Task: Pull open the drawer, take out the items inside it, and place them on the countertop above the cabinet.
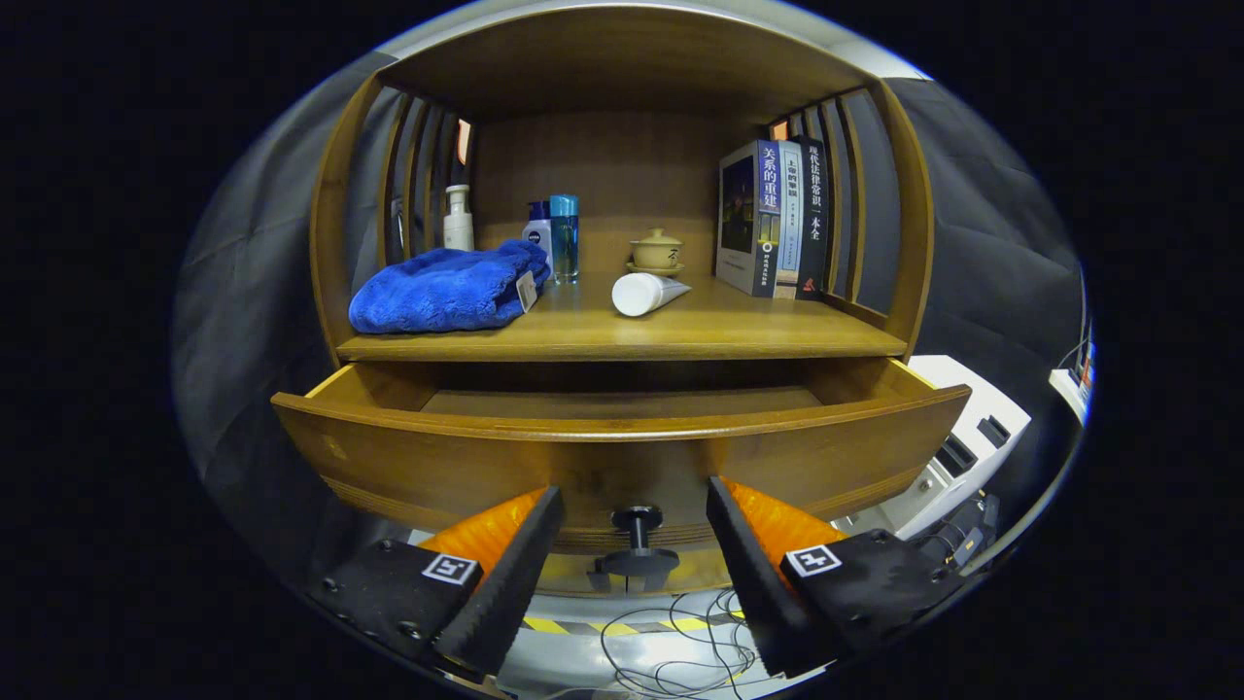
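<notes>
A staged home corner inside a test booth: a wooden cabinet (622,335) with a towel (442,290) at its countertop's left edge, bottles (554,238), a teacup (656,251) and books (773,219) toward the back, ringed by dark cloth (982,253), with cables (671,647) and hazard tape (544,625) on the floor.

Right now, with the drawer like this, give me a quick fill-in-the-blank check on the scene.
1. The drawer is pulled ____.
2. The black knob sits ____ the tool fingers, which are apart and not touching it.
3. The blue towel lies on the countertop beside the white ____ lying on its side.
Missing words: open; between; tube
</notes>
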Demonstrator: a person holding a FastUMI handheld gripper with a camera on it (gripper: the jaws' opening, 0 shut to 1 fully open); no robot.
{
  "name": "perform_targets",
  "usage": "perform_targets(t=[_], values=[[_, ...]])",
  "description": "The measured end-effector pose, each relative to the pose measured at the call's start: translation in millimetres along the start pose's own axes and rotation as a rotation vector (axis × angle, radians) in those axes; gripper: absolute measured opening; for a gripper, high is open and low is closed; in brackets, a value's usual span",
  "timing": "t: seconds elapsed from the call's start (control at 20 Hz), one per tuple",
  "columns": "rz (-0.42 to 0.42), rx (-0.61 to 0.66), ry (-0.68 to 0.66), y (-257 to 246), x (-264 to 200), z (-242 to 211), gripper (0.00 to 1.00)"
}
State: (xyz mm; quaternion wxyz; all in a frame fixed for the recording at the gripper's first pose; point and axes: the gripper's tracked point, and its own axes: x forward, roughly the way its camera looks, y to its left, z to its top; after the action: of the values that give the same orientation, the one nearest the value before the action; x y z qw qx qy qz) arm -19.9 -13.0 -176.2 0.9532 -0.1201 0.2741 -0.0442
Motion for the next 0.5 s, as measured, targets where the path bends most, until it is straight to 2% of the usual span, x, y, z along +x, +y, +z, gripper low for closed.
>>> perform_targets(t=[0.5], values=[[-0.023, -0.031, -0.017, 7, 53, 23, 0.99]])
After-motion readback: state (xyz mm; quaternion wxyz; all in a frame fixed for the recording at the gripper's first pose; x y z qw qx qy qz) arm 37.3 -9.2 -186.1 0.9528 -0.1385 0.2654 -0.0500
